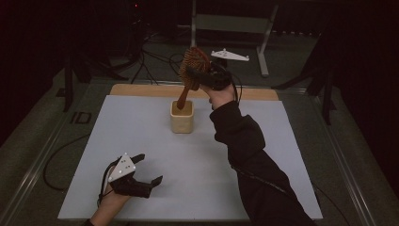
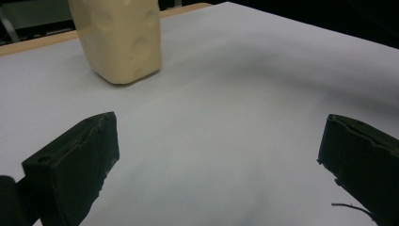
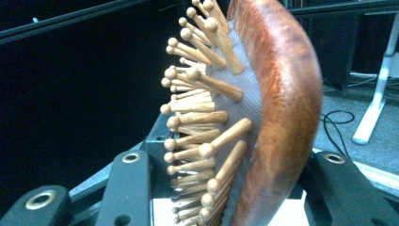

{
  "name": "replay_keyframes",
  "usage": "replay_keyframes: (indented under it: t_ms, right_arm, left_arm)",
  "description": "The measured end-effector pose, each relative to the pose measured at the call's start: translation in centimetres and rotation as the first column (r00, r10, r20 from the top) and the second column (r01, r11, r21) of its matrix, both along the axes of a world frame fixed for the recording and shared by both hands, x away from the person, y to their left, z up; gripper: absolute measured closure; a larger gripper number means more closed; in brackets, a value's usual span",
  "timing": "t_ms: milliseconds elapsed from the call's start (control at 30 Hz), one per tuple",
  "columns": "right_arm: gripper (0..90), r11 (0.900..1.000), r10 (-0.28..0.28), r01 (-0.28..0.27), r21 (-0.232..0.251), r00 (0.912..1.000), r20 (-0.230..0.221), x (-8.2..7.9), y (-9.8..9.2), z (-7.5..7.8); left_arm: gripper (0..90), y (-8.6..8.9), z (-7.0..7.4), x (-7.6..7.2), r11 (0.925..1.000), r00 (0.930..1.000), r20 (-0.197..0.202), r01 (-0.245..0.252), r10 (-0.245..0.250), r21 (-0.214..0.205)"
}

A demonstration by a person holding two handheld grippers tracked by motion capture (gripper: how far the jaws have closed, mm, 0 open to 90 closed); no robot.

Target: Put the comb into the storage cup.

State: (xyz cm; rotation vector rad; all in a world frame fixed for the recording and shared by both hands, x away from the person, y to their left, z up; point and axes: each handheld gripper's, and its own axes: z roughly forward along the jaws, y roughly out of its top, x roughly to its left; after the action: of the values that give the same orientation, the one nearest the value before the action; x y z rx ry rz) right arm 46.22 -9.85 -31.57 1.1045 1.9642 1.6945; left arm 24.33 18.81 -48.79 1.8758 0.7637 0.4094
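Hairbrush held over the holder, left gripper idle.

Nearest me, at 7 o'clock on the white surface (image 1: 197,155), my left gripper (image 1: 150,168) rests with jaws spread, nothing between them. Toward 12 o'clock stands the cream holder (image 1: 181,117); the wooden hairbrush (image 1: 192,70) has its handle tip at the holder's mouth, head pinched in my right gripper (image 1: 200,75).

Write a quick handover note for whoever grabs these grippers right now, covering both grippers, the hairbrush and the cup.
Right gripper: shut on the head of the wooden paddle hairbrush with peg bristles, handle pointing down.
Left gripper: open, holding nothing, low over the white table sheet near its front edge.
Cream square holder cup: upright at the back of the sheet.
Done: brush gripped and brought over the cup, handle tip at the rim.
Left: probably lower the handle in, then release.
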Motion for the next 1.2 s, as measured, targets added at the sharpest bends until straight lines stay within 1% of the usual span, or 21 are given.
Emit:
replay_keyframes:
  t_ms: [133,400,567,600,733,833,933,967,1200]
  right_arm:
    - [52.2,1.0,-0.005,0.004,-0.007,0.9999,-0.011,0.3,0.4,-0.9]
    - [52.1,0.9997,0.012,-0.013,-0.019,0.9993,-0.037,0.6,0.9,-2.7]
    - [52.1,0.9994,0.017,-0.019,-0.029,0.9985,-0.052,0.6,1.3,-3.8]
    - [52.1,0.9991,0.019,-0.021,-0.037,0.9984,-0.053,0.6,1.3,-4.1]
    - [52.1,0.9992,0.024,-0.026,-0.031,0.997,-0.074,0.7,1.6,-5.1]
    - [52.1,0.9988,0.02,-0.024,-0.044,0.9967,-0.079,0.6,1.8,-5.8]
    - [52.1,0.9985,0.026,-0.03,-0.047,0.996,-0.086,0.6,1.8,-6.2]
    - [52.1,0.9983,0.024,-0.029,-0.051,0.9952,-0.095,0.7,1.9,-6.6]
    - [52.1,0.9986,0.026,-0.031,-0.044,0.9932,-0.114,0.7,2.0,-7.5]
  left_arm:
    - [0.0,0.0,0.0,0.0,1.0,1.0,0.001,0.001,-0.001,-0.004]
    - [0.0,0.0,-0.1,0.0,1.0,1.0,0.001,0.003,-0.003,-0.001]
    - [0.0,-0.1,-0.1,0.0,1.0,1.0,0.002,0.002,-0.002,0.003]
    - [0.0,0.0,-0.1,0.0,1.0,1.0,0.005,0.001,-0.001,0.005]
    - [0.0,0.0,-0.1,0.0,1.0,1.0,0.005,0.001,-0.001,0.004]
    - [0.0,0.0,-0.1,0.0,1.0,1.0,0.006,0.0,0.0,0.004]
    - [0.0,-0.1,-0.1,0.0,1.0,1.0,0.006,-0.001,0.001,0.004]
    - [0.0,-0.1,-0.1,0.0,1.0,1.0,0.006,0.0,0.0,0.001]
    - [0.0,0.0,-0.1,0.0,1.0,1.0,0.003,0.0,0.0,-0.002]
